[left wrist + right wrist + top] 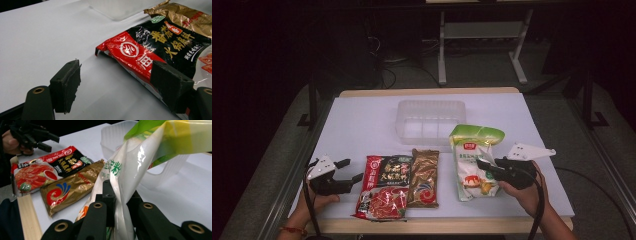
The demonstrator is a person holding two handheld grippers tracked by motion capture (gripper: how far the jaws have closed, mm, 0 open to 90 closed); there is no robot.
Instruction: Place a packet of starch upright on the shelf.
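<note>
Right gripper [117, 220], lower centre of its own view, jaws pinched tight on the edge of the green-and-white packet [473, 162], right of centre in the high view. Left gripper [343, 172] idle, jaws wide, nothing between them. Likely step: lifting the packet; next, carry it up-frame over the clear bin [430, 119] and release.

White-green pouch [474, 160] beside gold packet, edge pinched, partly lifted.

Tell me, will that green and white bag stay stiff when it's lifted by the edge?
Probably not. The green and white bag already folds and creases where the right gripper pinches it, so it likely sags. Its glossy film looks slippery, so it might slide from the grip.
</note>
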